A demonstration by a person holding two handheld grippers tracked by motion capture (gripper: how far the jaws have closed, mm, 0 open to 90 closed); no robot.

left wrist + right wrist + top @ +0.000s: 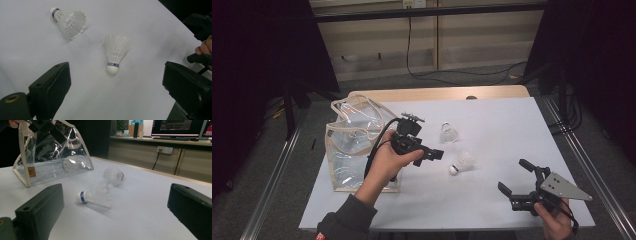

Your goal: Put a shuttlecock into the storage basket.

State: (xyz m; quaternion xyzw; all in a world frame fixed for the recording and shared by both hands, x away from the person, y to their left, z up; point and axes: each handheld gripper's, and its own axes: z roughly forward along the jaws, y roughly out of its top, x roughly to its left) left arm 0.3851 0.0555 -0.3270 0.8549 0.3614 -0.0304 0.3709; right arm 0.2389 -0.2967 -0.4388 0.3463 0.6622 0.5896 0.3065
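Two white feather shuttlecocks lie on the white table top (492, 125). The nearer shuttlecock (463, 162) (115, 51) (96, 195) has a blue band at its cork. The farther shuttlecock (448, 133) (70, 21) (113, 175) lies behind it. My left gripper (436, 154) (115, 87) hovers open just left of the nearer one, with its jaws empty. Near the front right corner, my right gripper (513, 175) (115, 212) is open and empty, facing both shuttlecocks. A clear plastic bag (357, 145) (50, 157) stands at the left with a third shuttlecock (72, 162) inside.
The table's front edge runs close below my right gripper. A strip of wooden table top (437, 93) shows at the back. Beyond it are a black cable (412, 60) on the floor and wooden cabinets (190, 157).
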